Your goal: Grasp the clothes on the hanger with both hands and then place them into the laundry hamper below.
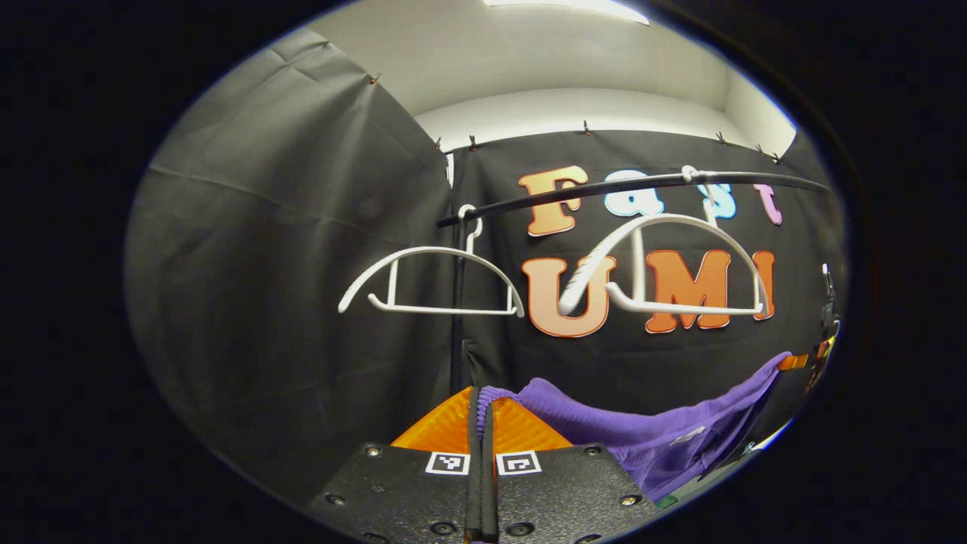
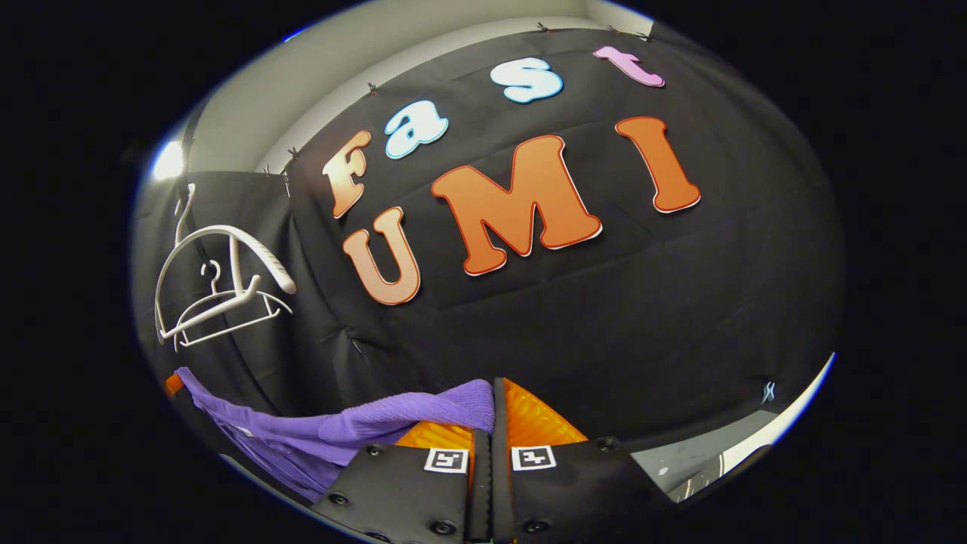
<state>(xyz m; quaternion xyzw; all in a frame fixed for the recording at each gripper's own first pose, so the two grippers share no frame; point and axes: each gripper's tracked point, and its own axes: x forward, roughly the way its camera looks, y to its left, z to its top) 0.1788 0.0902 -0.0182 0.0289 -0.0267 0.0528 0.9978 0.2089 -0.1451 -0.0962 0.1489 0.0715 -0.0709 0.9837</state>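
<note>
A purple garment [image 1: 642, 427] is stretched between the two grippers, off the hangers. In the left gripper view my left gripper [image 1: 483, 404] is shut on one end of it, and the cloth runs right to the other gripper [image 1: 812, 355] at the edge. In the right gripper view my right gripper [image 2: 495, 397] is shut on the garment's other end [image 2: 393, 419], and the cloth trails left. Two bare white hangers [image 1: 430, 283] [image 1: 672, 264] hang on a dark rail [image 1: 619, 189]. The hamper is hidden below.
Black cloth walls close in at the back and the left. The same hangers [image 2: 219, 287] appear at the left of the right gripper view. A strip of pale floor [image 2: 710, 461] shows at the lower right there.
</note>
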